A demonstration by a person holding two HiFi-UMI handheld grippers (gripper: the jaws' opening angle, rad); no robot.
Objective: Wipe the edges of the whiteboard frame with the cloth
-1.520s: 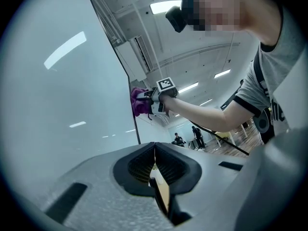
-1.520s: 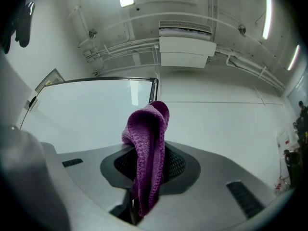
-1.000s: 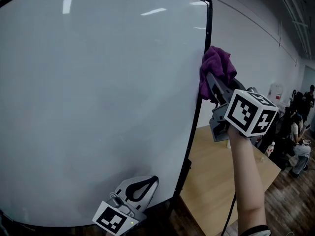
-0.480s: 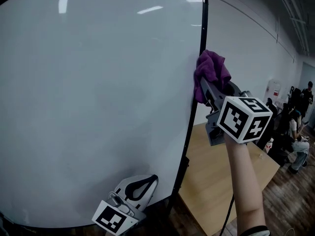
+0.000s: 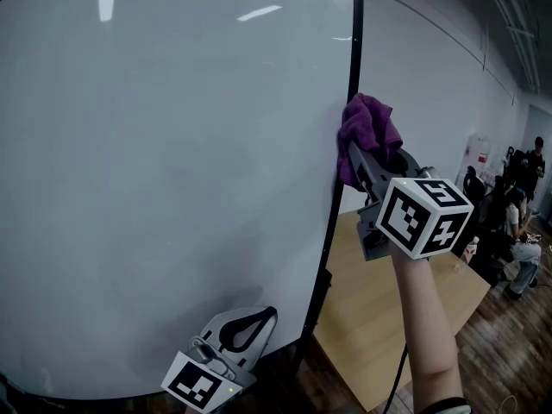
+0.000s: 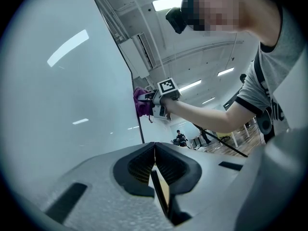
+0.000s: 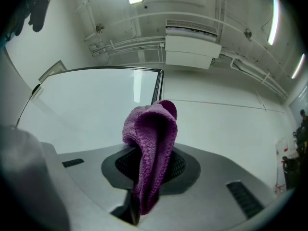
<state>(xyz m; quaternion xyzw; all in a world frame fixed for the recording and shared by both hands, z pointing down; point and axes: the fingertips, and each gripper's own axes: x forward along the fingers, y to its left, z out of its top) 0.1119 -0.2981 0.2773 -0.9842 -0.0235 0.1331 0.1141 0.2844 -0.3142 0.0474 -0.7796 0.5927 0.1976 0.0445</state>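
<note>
cloth: purple, soft, light; we judged it bunches easily. It sat against the right edge of the whiteboard frame.
grip: right gripper was clamped on its lower fold; we'd hold deep.
left gripper: jaws together, empty, low by the board.

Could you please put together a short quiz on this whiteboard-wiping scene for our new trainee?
1. Which gripper grips the fluffy purple cloth?
2. True or false: the left gripper's fingers stand wide apart.
3. The cloth sits against the whiteboard's thin black frame at its: A top edge; B right edge; C bottom edge.
Key: 1 the right gripper; 2 false, they are shut with nothing between; 3 B.
</note>
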